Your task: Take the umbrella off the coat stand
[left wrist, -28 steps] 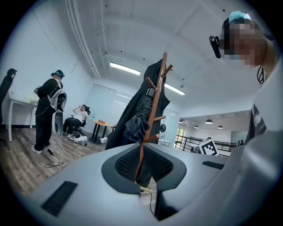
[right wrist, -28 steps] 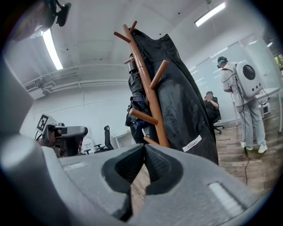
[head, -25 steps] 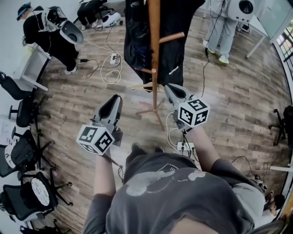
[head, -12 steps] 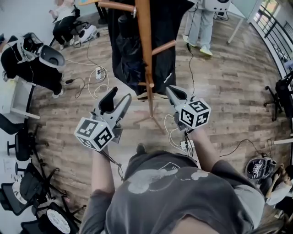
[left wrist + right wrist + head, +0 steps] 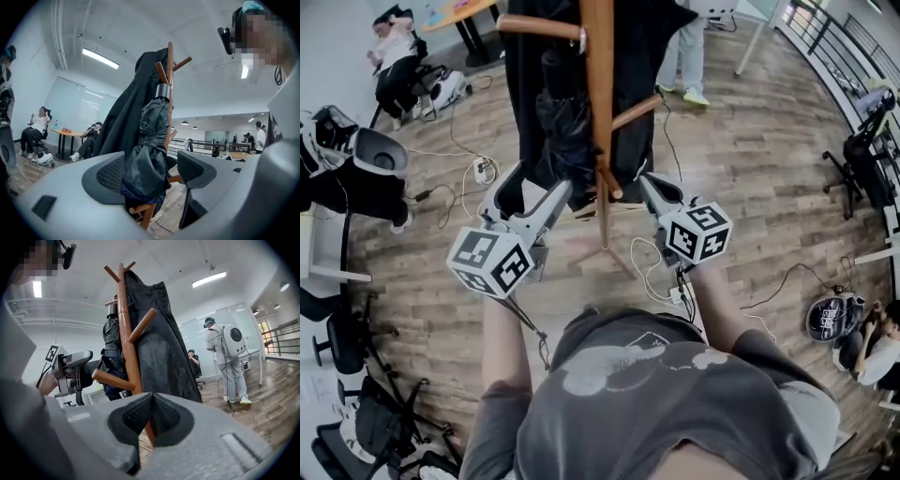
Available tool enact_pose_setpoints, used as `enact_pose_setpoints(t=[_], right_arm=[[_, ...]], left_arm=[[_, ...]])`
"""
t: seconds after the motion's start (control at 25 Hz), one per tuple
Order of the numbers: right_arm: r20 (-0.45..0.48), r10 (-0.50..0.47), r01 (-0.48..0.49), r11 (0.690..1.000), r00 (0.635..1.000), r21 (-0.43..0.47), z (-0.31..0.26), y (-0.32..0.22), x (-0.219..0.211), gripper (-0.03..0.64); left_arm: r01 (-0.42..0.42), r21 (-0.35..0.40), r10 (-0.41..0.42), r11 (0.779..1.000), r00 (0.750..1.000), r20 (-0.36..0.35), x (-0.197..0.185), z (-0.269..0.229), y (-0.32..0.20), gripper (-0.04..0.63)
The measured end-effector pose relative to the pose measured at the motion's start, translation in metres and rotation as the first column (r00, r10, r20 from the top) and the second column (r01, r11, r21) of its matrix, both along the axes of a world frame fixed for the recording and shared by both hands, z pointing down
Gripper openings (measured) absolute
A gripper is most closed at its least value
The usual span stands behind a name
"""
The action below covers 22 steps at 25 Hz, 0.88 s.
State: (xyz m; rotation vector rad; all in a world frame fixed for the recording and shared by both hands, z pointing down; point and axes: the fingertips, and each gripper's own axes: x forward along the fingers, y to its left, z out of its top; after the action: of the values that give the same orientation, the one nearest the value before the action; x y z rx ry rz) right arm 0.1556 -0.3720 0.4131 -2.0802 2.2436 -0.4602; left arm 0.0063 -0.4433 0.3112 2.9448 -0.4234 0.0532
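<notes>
A folded black umbrella (image 5: 562, 129) hangs on the wooden coat stand (image 5: 600, 84), beside a long black coat (image 5: 645, 56). My left gripper (image 5: 531, 192) is open just short of the umbrella's lower end. Its jaws have just been opening. In the left gripper view the umbrella (image 5: 150, 145) hangs framed between the wide jaws of that gripper (image 5: 152, 171), and the pads do not press on it. My right gripper (image 5: 650, 184) is shut and empty, to the right of the stand's pole. In the right gripper view its closed tips (image 5: 151, 399) point at the pole (image 5: 129, 343).
The stand's pegs (image 5: 633, 111) stick out toward both grippers. Cables and a power strip (image 5: 677, 292) lie on the wood floor by its feet. A person (image 5: 686, 52) stands behind the coat, another (image 5: 394, 56) sits far left. Office chairs (image 5: 356, 427) are at the lower left.
The left gripper has moved forward and up to the umbrella, and its jaws went from nearly shut to wide open. The right gripper has edged toward the pole, still shut.
</notes>
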Motion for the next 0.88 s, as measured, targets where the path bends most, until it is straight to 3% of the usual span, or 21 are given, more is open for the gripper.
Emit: enact_pose_setpoints(t=[0.16,0.48,0.68,0.88], right_arm=[[0.002,0.038,-0.038,0.999,0.999,0.002,0.000,-0.005,0.006,-0.002],[0.002,0.092,-0.092,0.996,0.996,0.007,0.000,-0.006,0.011,-0.002],[0.007,0.120,-0.120,0.993,0.993,0.012,-0.001,-0.006,0.014,-0.002],[0.011,0.132,-0.132,0.991,0.991,0.012,-0.001,-0.006,0.016,-0.002]], left_arm=[[-0.070,0.024,0.070,0.997,0.998,-0.002,0.016,-0.012,-0.008,0.365],[-0.194,0.065,0.190,0.979,0.980,0.065,0.040,-0.018,-0.014,0.362],[-0.278,0.038,0.275,0.960,0.959,0.075,0.053,-0.020,-0.011,0.350],[-0.308,0.047,0.302,0.950,0.947,0.107,0.061,-0.018,-0.010,0.345]])
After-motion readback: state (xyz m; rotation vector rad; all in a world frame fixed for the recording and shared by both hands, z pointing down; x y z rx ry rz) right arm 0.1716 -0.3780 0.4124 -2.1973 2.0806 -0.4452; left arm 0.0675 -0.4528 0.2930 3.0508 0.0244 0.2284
